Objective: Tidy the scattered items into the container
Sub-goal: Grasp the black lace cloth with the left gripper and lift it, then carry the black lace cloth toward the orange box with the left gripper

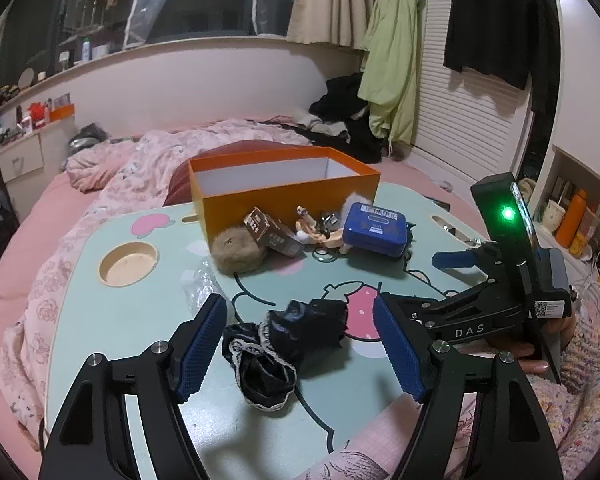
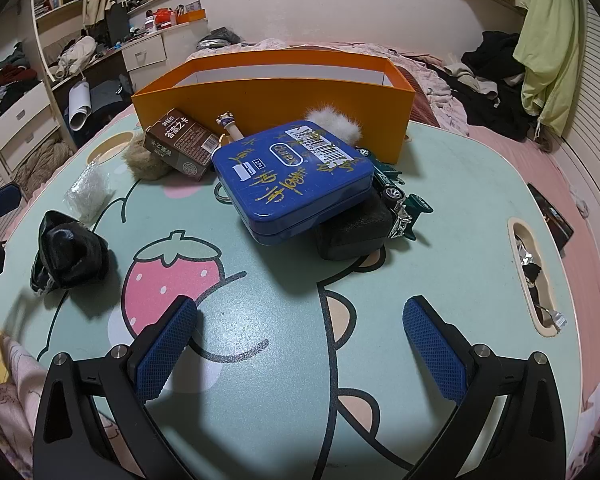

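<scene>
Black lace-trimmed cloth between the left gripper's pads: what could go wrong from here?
1. The crumpled black lace-trimmed cloth lies loose between the open left gripper; a pinch may catch only a fold, letting it trail or slip.
2. The blue metal tin rests tilted on a black block beside a green toy car; lifting it could shift them.
3. The orange cardboard box looks light and might slide if bumped.

The room is lit by indoor light from above, bright on the pale green table [image 2: 460, 200] and dimmer toward the walls. Both grippers throw soft dark shadows onto the tabletop. A sheen glints off the blue tin [image 2: 292, 176]. A green lamp [image 1: 508, 213] glows sharply. Both views bend strongly at the rims, corners black. The centre is crisp; a smear blurs the right view's left edge.
</scene>
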`<state>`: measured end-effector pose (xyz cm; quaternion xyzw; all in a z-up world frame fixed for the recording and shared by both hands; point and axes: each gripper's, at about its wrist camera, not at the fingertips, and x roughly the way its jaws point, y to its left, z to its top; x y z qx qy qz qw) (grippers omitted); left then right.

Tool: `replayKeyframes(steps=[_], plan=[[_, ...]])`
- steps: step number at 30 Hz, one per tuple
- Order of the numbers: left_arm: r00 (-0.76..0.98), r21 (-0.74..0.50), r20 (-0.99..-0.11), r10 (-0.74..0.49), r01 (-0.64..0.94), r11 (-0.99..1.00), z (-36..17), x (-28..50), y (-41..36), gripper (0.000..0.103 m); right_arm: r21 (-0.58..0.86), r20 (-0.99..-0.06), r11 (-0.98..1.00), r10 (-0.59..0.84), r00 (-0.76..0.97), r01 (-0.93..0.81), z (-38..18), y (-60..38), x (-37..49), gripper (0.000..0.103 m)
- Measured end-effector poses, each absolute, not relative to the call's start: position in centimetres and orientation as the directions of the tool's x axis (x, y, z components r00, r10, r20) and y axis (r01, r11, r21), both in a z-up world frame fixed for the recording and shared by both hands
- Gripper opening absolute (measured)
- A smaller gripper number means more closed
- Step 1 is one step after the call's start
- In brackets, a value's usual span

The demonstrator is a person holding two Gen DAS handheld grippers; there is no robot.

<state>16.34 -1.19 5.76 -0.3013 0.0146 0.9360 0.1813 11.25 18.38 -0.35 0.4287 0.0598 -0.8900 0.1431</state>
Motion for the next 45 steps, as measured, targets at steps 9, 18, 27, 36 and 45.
replayKeyframes(steps=[9,18,27,36,45], plan=[[-0.728,-0.045,-0.593,0.345,-0.397,-0.917,5.0,15.6,0.4,0.075,0.016,-0.78,-0.952,-0.203,-0.592,0.306,-0.4,18.3,11.3,0.103],[-0.706,0.159,-0.687,0.174,-0.379,-0.912,1.8,13.7,3.7,0.032,0.016,-0.78,-0.952,-0.203,-0.592,0.306,-0.4,18.3,11.3,0.103],[-0.77,-0.017,-0.587,0.25,-0.297,-0.955,5.1,15.5,-1.4,0.03,0.016,-0.78,-0.952,-0.203,-0.592,0.306,-0.4,18.3,11.3,0.103],[-0.757,-0.072,-0.649,0.076,-0.039,-0.997,4.7,15.1,-8.2,0.03,0.016,-0.78,-0.952,-0.203,-0.592,0.306,-0.4,18.3,11.3,0.103],[-0.723,0.021,-0.691,-0.007,-0.011,-1.0,1.4,14.1,-5.8,0.071,0.016,-0.78,-0.952,-0.203,-0.592,0.306,-0.4,18.3,11.3,0.103]])
